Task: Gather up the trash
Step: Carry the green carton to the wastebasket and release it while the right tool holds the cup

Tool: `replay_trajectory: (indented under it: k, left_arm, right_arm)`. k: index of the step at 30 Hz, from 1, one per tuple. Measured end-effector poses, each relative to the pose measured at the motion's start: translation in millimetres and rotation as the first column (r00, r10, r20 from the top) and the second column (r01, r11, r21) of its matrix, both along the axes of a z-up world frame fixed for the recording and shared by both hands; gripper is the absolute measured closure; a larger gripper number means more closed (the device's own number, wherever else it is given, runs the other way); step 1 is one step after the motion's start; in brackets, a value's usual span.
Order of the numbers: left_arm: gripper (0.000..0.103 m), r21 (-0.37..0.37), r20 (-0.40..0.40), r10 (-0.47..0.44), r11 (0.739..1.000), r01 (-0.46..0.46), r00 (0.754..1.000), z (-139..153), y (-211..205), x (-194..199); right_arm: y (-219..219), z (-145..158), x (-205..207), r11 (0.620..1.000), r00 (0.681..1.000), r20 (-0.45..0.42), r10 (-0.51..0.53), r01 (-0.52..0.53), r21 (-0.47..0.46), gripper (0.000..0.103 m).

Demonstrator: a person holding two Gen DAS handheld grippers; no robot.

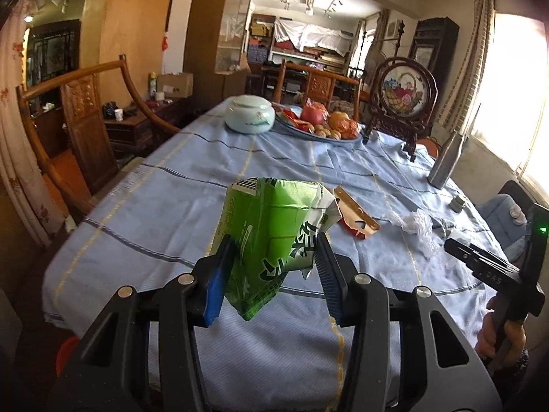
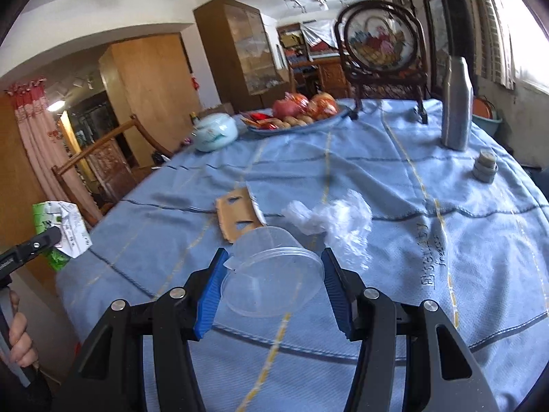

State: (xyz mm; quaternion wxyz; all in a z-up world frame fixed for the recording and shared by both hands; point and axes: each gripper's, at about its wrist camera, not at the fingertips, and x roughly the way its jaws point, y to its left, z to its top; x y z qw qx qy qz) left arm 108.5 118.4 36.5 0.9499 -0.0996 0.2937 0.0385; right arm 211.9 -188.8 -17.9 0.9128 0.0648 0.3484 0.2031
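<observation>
Our left gripper (image 1: 274,267) is clamped about halfway on a crumpled green carton (image 1: 271,233), both pads pressing its sides, and we hold it off the blue cloth (image 1: 154,213). Our right gripper (image 2: 274,281) is also closed to about half its span, on a clear plastic cup (image 2: 271,274) that lies sideways between the pads, rim toward the camera.

Just beyond the cup, still on the cloth, lie a torn cardboard piece (image 2: 238,214) and a wad of clear wrap (image 2: 329,219), side by side and close together. In the left view the cardboard sits just behind the carton. To the right stand a small metal cap (image 2: 485,168) and, farther back, a steel bottle (image 2: 456,103).

At the far end of the table we see a white lidded jar (image 1: 249,114), a fruit plate (image 1: 319,125) beside it, and a round embroidered screen (image 1: 405,94) on a dark stand. A wooden chair (image 1: 85,130) stands at the left edge.
</observation>
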Motion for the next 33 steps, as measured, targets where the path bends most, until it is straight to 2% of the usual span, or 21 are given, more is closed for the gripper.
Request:
replay_trajectory:
  k: [11, 17, 22, 25, 26, 29, 33]
  left_arm:
    - [0.055, -0.005, 0.035, 0.131, 0.991, -0.131, 0.991, 18.8, 26.3, -67.7]
    - [0.055, -0.021, 0.043, 0.267, 0.964, -0.266, 0.963, 16.4, 61.1, -128.0]
    - [0.055, -0.063, 0.023, 0.361, 0.931, -0.359, 0.932, -0.5, 96.4, -175.0]
    - [0.056, -0.113, -0.009, 0.395, 0.912, -0.394, 0.919, -21.4, 123.4, -188.7]
    - [0.057, -0.13, -0.032, 0.423, 0.897, -0.423, 0.906, -33.2, 134.8, -191.1]
    - [0.057, -0.205, -0.07, 0.424, 0.88, -0.429, 0.903, -54.4, 157.6, -192.8]
    - [0.057, -0.211, -0.068, 0.433, 0.874, -0.437, 0.899, -65.5, 169.9, -194.3]
  right_arm:
    - [28.8, 41.2, -54.1, 0.982, 0.983, 0.11, 0.148, -0.159, 0.098, 0.048]
    - [53.5, 48.7, -77.0, 0.956, 0.962, 0.121, 0.246, -0.261, 0.135, 0.048]
    - [85.3, 49.5, -95.7, 0.933, 0.939, 0.112, 0.326, -0.339, 0.122, 0.048]
    - [106.7, 49.4, -103.8, 0.923, 0.926, 0.101, 0.363, -0.372, 0.1, 0.048]
    - [111.1, 49.8, -107.6, 0.922, 0.925, 0.099, 0.367, -0.376, 0.097, 0.048]
    - [119.8, 48.6, -114.8, 0.921, 0.922, 0.086, 0.377, -0.383, 0.07, 0.048]
    - [129.1, 48.0, -117.2, 0.923, 0.923, 0.073, 0.378, -0.382, 0.048, 0.048]
